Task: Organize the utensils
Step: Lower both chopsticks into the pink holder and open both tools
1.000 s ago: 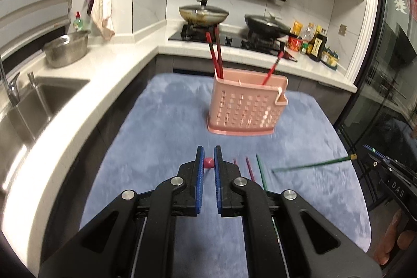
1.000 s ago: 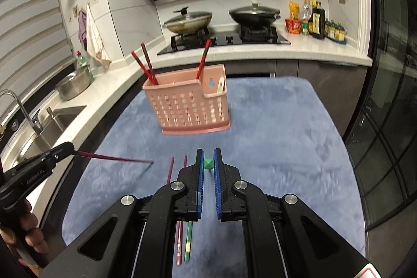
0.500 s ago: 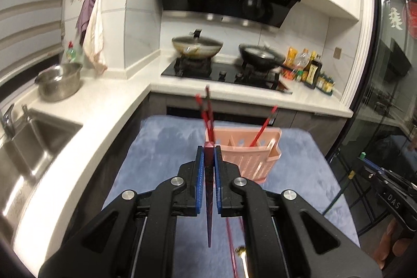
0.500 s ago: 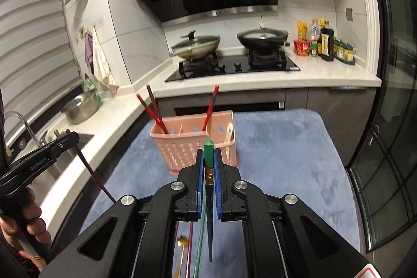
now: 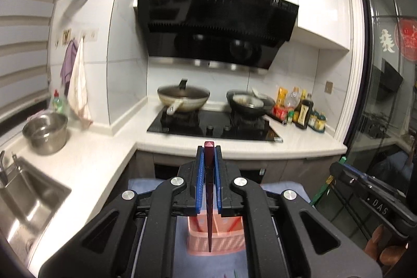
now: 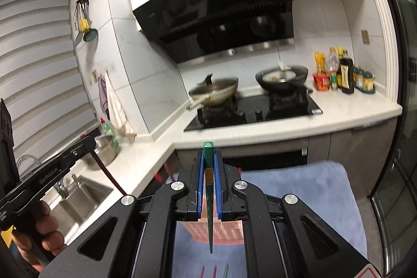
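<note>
Above the pink basket [image 5: 216, 239], the left gripper [image 5: 209, 155] clamps a dark red chopstick [image 5: 209, 199] and the right gripper [image 6: 208, 155], opposite one marked "GenRobot.AI", clamps a green chopstick [image 6: 209, 199], both hanging tip-down.

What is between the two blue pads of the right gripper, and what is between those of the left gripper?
In the right wrist view, a green chopstick is clamped between the right gripper pads. In the left wrist view, the left gripper clamps a dark red chopstick.

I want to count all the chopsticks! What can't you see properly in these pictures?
- Pink basket: both views, mostly hidden behind the gripper bodies, so its contents can't be counted.
- Chopsticks on the blue mat: right wrist view, cut off by the bottom edge.
- Bottle labels: too small and blurred.
</note>
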Motion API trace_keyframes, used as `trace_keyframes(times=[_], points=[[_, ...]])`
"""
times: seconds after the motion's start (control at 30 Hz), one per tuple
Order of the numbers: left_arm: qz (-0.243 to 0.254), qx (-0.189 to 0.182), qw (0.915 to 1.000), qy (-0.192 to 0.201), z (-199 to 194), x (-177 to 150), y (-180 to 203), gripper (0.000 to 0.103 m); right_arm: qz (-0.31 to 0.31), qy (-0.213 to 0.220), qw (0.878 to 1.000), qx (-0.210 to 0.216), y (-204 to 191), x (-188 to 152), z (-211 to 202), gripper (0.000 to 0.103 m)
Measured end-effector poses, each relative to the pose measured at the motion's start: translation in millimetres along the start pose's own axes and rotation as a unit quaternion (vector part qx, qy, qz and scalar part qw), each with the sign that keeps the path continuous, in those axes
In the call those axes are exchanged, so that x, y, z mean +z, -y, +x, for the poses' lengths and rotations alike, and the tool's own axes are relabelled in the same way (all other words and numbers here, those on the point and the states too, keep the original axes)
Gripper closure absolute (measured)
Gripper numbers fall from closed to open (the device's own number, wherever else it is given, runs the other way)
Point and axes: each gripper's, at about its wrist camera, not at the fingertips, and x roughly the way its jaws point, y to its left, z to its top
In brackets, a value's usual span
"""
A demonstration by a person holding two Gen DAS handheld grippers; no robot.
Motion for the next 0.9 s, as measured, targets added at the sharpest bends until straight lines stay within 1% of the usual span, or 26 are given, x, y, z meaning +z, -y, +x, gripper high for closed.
trace_keyframes(times=[0.17,0.27,0.37,0.5,0.67,0.9], points=[[-0.005,0.002,0.9999,0.016,19,14,-2,0.096,-0.002,0.014,1.0,-0.005,-2,18,25,0.096],[-0.009,0.003,0.9999,0.013,36,12,-4,0.096,0.006,0.017,1.0,-0.005,3,20,42,0.096],[-0.01,0.009,0.9999,0.001,52,4,-6,0.096,0.012,0.015,1.0,-0.004,6,18,60,0.096],[-0.013,0.015,0.9996,-0.02,73,-9,-10,0.096,0.011,-0.007,1.0,-0.009,9,6,85,0.096],[-0.018,0.02,0.9989,-0.039,90,-25,-17,0.096,0.008,-0.041,0.999,-0.016,15,-20,107,0.096],[-0.027,0.028,0.9973,-0.062,107,-43,-27,0.096,0.002,-0.073,0.997,-0.026,20,-39,125,0.096]])
